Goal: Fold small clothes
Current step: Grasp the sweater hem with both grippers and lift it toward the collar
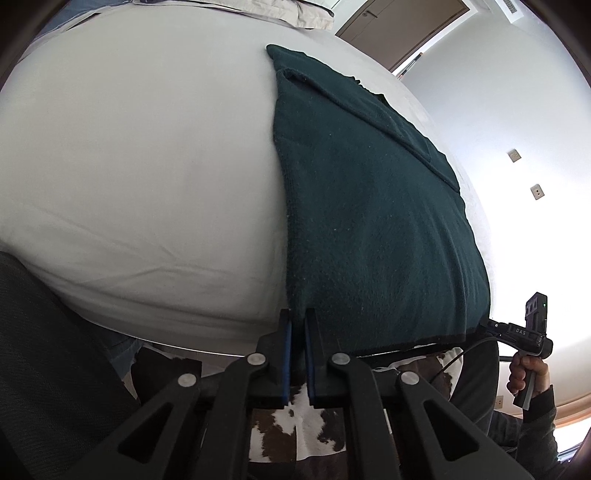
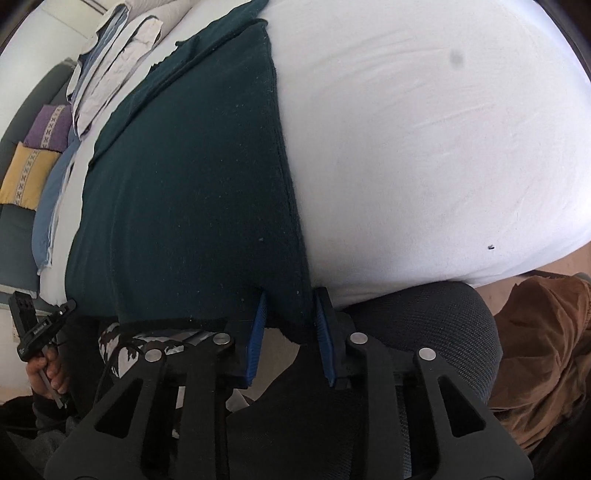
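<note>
Left wrist view: a dark green garment [image 1: 369, 206] lies spread on a white bed [image 1: 140, 177], running from the upper middle of the frame down to the lower right, with a folded flap along its right side. At the bottom centre the left gripper [image 1: 298, 325] is clenched on the garment's near left corner, its 2 blue-padded fingers [image 1: 286, 350] nearly together with the cloth edge pinched between them. At the right edge a hand [image 1: 528, 376] grips the handle of the right gripper [image 1: 484, 325], whose tip meets the garment's near right corner. A brown-and-white patterned rug [image 1: 295, 424] shows below the bed, and a wooden door [image 1: 402, 26] stands at the top.

Right wrist view: the same garment [image 2: 192, 192] fills the left half of the frame, with bare white bed [image 2: 443, 147] to the right. At the bottom centre the right gripper [image 2: 291, 314] has its 2 fingers [image 2: 258, 332] on either side of the garment's near corner, with cloth between them; whether the pads press on it I cannot tell. At the lower left a hand [image 2: 48, 373] holds the left gripper [image 2: 68, 305] at the garment's other near corner. Pillows [image 2: 110, 62] and purple and yellow cushions [image 2: 33, 155] sit in the upper left, and a brown cloth [image 2: 546, 350] lies at the right.
</note>
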{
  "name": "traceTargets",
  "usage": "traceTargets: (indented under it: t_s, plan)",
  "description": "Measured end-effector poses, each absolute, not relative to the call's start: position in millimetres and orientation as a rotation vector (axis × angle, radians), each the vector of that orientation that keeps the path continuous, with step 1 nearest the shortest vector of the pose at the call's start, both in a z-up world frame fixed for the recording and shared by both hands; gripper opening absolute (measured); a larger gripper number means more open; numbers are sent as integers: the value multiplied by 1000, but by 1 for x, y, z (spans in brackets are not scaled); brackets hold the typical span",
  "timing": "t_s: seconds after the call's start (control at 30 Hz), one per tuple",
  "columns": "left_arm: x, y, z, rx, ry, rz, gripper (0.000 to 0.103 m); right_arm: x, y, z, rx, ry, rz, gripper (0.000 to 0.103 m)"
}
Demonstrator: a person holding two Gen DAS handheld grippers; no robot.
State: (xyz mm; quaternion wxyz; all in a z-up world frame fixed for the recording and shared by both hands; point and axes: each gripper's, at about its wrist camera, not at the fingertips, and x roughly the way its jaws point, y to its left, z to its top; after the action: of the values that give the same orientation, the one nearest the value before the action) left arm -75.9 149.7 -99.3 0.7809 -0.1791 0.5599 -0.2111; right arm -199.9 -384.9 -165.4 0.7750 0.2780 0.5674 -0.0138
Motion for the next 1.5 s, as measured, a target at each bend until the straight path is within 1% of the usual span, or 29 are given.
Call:
traceTargets:
  t_s: [0.03,0.07,0.13,0.4,0.67,0.8,0.93,1.3,1.5]
  plan:
    - [-76,150,-99,-388,1210,-456,7,-202,-386,-166,615,1219,-25,16]
    - [-76,149,-99,-389,1209,-456,7,-203,-387,-165,624,1210,-17,11]
    - [-76,149,-98,-392,1206,-457,7,-206,-386,-162,621,1193,-7,8]
    - [-73,155,-85,-460,1181,-482,6,-219,-390,-129,705,1050,85,6]
    - [-58,169,-50,-626,1087,-564,6,-193,-393,-68,791,845,179,6]
    - [-39,180,-37,-714,1028,-585,6,-165,-397,-44,847,732,221,6]
    - [-12,182,-29,-750,986,-569,6,-128,-392,-27,877,676,220,6]
    - [88,170,-16,-898,938,-572,5,-12,-418,-7,942,586,184,6]
    - [157,153,-18,-919,947,-547,5,66,-440,-16,929,582,138,6]
